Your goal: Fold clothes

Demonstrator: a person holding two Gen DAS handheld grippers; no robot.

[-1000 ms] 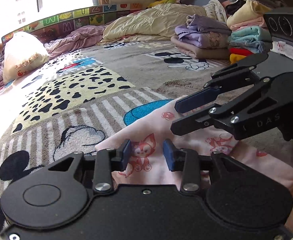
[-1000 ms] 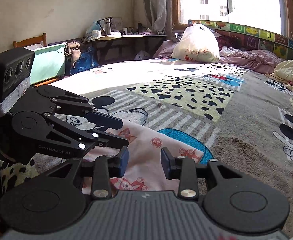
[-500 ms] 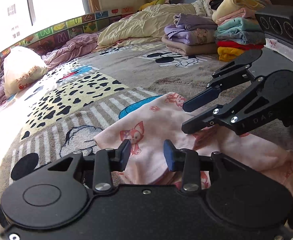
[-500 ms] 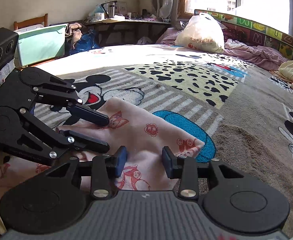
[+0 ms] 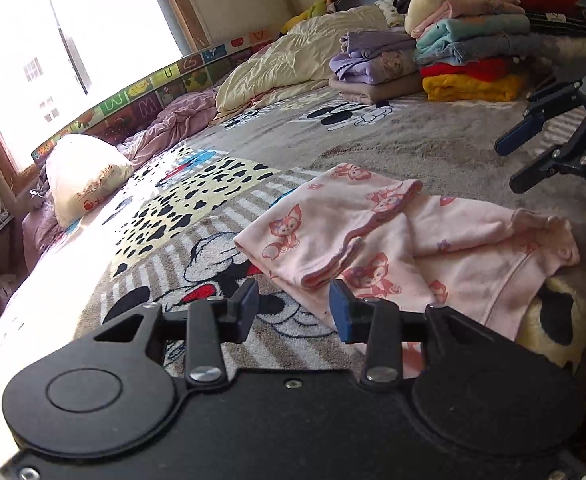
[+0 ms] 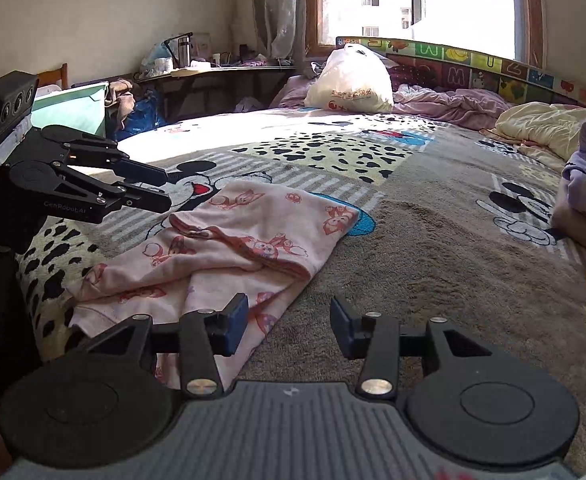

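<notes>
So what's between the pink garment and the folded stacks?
Only bare blanket between the garment and the stacks, as the left wrist view shows.

We see a garment (image 5: 393, 240) on the blanket (image 5: 373, 148), clothes stacks (image 5: 473, 60) behind it, bag (image 5: 85, 176) far left by the window (image 5: 73, 40)

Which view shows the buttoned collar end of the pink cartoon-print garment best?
The left wrist view: the pink cartoon-print garment lies across it, buttoned collar end showing at right. The right wrist view shows the garment's folded part, with its near end hidden behind the claw.
</notes>
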